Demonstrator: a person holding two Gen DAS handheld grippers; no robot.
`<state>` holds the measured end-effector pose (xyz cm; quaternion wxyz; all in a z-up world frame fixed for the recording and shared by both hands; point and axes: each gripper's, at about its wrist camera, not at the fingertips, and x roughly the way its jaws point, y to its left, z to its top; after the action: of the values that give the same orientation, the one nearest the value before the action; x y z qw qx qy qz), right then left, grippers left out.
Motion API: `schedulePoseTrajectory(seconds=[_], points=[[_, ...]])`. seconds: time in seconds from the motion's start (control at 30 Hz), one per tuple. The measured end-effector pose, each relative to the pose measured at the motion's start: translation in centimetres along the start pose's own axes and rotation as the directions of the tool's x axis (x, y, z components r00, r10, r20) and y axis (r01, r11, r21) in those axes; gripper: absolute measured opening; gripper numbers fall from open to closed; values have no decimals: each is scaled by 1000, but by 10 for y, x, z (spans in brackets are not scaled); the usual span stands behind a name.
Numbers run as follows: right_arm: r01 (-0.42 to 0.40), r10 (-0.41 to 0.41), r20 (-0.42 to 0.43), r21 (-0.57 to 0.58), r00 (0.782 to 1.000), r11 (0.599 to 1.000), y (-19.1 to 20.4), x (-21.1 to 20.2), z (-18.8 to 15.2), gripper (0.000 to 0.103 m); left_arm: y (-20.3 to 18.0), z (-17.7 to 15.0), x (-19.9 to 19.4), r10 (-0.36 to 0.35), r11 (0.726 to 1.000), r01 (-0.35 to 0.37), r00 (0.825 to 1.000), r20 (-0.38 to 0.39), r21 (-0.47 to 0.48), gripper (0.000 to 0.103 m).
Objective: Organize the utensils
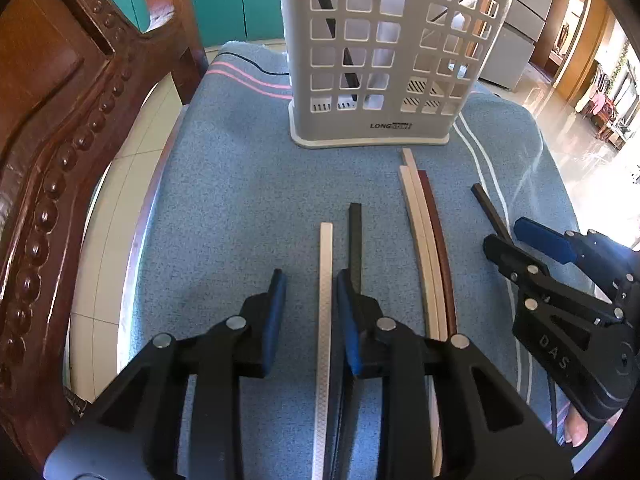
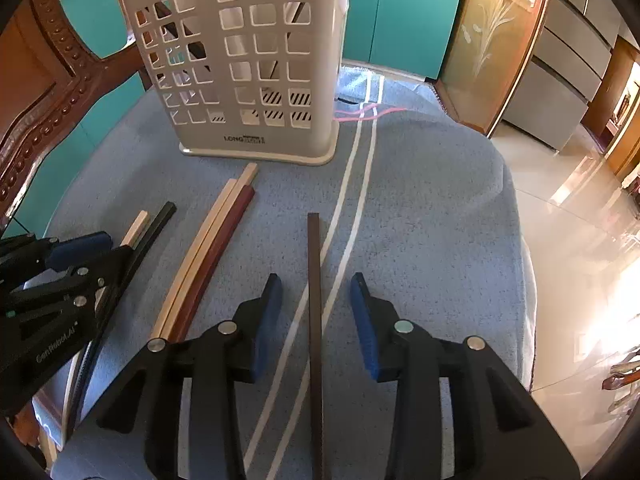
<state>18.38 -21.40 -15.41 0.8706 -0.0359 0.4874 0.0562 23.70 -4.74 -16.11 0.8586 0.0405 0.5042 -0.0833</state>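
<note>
Left gripper (image 1: 311, 280) black linkage arms, blue pads, silver rivets; right gripper (image 2: 316, 282) alike, white "DAS" lettering, black cable

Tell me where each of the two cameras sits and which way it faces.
Left wrist: sits on the left tool, facing forward along its open fingers over a white chopstick toward the utensil holder; the right tool shows at right.
Right wrist: sits on the right tool, facing forward over a dark brown chopstick toward the utensil holder; the left tool shows at left.
Shared: holder, blue towel, and all the chopsticks.
</note>
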Motion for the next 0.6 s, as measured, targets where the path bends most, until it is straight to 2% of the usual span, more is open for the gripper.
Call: schedulePoseTrajectory(seconds=[0.47, 0.53, 0.6], points=[[-2, 2, 4, -14, 1000, 1000, 2, 0, -4, 36, 0, -6, -1, 1, 1000, -1, 1000, 6, -2, 28], [-36, 36, -3, -20, 999, 999, 4, -2, -4, 16, 1, -3, 0, 1, 1000, -1, 1000, 3, 0, 28], [-41, 41, -9, -34, 999, 999, 8, -4, -6, 7, 1, -2, 0, -1, 1000, 1, 1000, 1, -1, 28]])
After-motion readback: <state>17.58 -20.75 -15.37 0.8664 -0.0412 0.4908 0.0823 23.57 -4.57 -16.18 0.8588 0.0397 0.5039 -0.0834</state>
